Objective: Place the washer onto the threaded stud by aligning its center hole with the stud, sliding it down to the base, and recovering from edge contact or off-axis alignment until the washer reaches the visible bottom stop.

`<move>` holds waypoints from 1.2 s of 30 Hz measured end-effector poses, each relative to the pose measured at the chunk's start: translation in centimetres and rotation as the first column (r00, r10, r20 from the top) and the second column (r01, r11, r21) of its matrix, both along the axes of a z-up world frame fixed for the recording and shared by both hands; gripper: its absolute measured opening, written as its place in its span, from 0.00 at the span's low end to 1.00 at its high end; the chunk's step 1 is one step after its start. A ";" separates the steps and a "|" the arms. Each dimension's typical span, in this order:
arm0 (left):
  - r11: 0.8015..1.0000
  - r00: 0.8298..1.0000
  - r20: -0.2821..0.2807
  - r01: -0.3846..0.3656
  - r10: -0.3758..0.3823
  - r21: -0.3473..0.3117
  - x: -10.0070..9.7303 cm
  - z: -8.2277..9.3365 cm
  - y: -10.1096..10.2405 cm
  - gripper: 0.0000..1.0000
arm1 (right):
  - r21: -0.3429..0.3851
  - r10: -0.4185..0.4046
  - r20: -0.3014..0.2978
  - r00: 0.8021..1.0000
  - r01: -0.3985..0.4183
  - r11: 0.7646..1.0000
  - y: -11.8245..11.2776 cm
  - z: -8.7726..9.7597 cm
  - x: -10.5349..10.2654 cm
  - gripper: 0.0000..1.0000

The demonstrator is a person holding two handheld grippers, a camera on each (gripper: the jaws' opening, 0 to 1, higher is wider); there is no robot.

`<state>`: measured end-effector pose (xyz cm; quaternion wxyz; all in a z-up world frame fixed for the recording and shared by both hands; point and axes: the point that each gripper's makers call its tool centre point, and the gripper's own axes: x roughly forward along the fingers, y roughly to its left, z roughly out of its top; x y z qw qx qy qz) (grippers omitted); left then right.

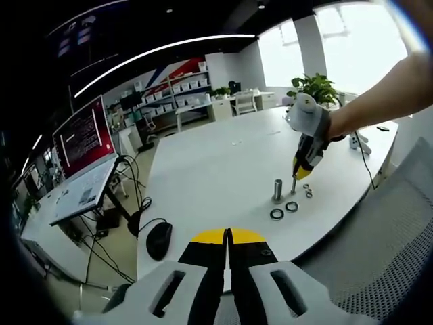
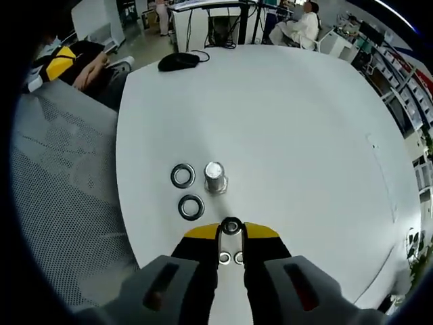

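Note:
A short metal threaded stud point(image 2: 214, 176) stands upright on the white table point(image 2: 284, 115). My right gripper point(image 2: 231, 230) is just short of it, shut on a small washer point(image 2: 231, 226) held at the jaw tips. Two dark washers point(image 2: 183, 176) point(image 2: 191, 207) lie flat left of the stud, and two small ones point(image 2: 224, 257) show under the jaws. In the left gripper view, the right gripper point(image 1: 296, 181), held by a hand, hangs just right of the stud point(image 1: 278, 189), with washers point(image 1: 277, 214) lying near the stud's base. My left gripper point(image 1: 227, 235) is shut and holds nothing, back at the table's near edge.
A black mouse point(image 1: 159, 240) with its cable lies near the table's edge. A grey mesh chair point(image 2: 61, 176) stands beside the table. A red-lit monitor point(image 1: 84, 135) and a potted plant point(image 1: 314, 87) stand further off. A person point(image 2: 298, 27) sits beyond the far side.

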<state>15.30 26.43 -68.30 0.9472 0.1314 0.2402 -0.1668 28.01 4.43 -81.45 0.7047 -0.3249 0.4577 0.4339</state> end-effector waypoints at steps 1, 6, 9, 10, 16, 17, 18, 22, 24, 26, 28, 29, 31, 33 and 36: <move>1.000 1.000 0.002 -0.001 0.001 -0.001 0.0 0.0 0.0 0.00 | -0.003 0.002 -0.003 1.000 -0.002 1.000 0.0 -0.1 -0.1 0.14; 1.000 1.000 0.002 0.000 0.000 -0.007 0.1 0.1 0.0 0.00 | -0.012 0.006 -0.014 1.000 -0.006 1.000 0.0 -0.8 0.1 0.14; 1.000 1.000 -0.002 -0.001 0.001 -0.007 0.1 0.0 0.0 0.00 | -0.019 0.008 -0.023 1.000 -0.009 1.000 0.1 -1.2 0.0 0.14; 1.000 1.000 -0.001 -0.002 0.002 -0.008 0.1 0.1 0.0 0.00 | -0.021 0.010 -0.026 1.000 -0.011 1.000 0.1 -1.4 0.0 0.14; 1.000 1.000 -0.005 -0.007 0.007 -0.010 0.1 0.0 0.0 0.00 | -0.034 0.011 -0.032 0.999 -0.012 0.999 0.0 -2.4 0.0 0.14; 1.000 1.000 -0.005 -0.007 0.007 -0.010 0.1 0.0 0.0 0.00 | -0.036 0.013 -0.032 0.999 -0.014 0.999 0.1 -2.5 0.0 0.14; 1.000 1.000 -0.006 -0.008 0.008 -0.011 0.1 0.0 0.0 0.00 | -0.038 0.012 -0.031 0.999 -0.013 0.999 0.1 -2.7 0.1 0.14; 1.000 1.000 -0.006 -0.010 0.010 -0.012 0.1 0.0 0.1 0.00 | -0.037 0.004 -0.032 0.999 -0.005 0.999 0.2 -3.1 0.2 0.14; 1.000 1.000 -0.005 -0.011 0.011 -0.014 0.1 0.0 0.1 0.00 | -0.040 0.006 -0.032 0.999 -0.007 0.999 0.2 -3.3 0.2 0.14; 1.000 1.000 -0.006 -0.012 0.011 -0.014 0.1 0.0 0.1 0.00 | -0.044 0.008 -0.035 0.999 -0.009 0.999 0.2 -3.5 0.1 0.14; 1.000 1.000 -0.005 -0.012 0.012 -0.014 0.1 0.0 0.0 0.00 | -0.047 0.009 -0.039 0.999 -0.011 0.999 0.1 -3.8 0.1 0.14; 1.000 1.000 -0.006 -0.012 0.012 -0.014 0.1 0.0 0.0 0.00 | -0.046 0.012 -0.043 0.999 -0.014 0.999 0.2 -3.9 0.0 0.15; 1.000 1.000 -0.007 -0.013 0.013 -0.014 0.1 0.0 0.0 0.00 | -0.043 0.010 -0.050 0.999 -0.012 0.999 0.1 -4.1 0.0 0.15; 1.000 1.000 -0.007 -0.013 0.013 -0.014 0.1 0.0 0.0 0.00 | -0.042 0.009 -0.049 0.999 -0.012 0.999 0.1 -4.1 0.0 0.17; 1.000 1.000 -0.007 -0.013 0.013 -0.014 0.1 0.0 0.1 0.00 | -0.036 0.002 -0.054 0.999 -0.004 0.999 -0.1 -4.1 -0.1 0.21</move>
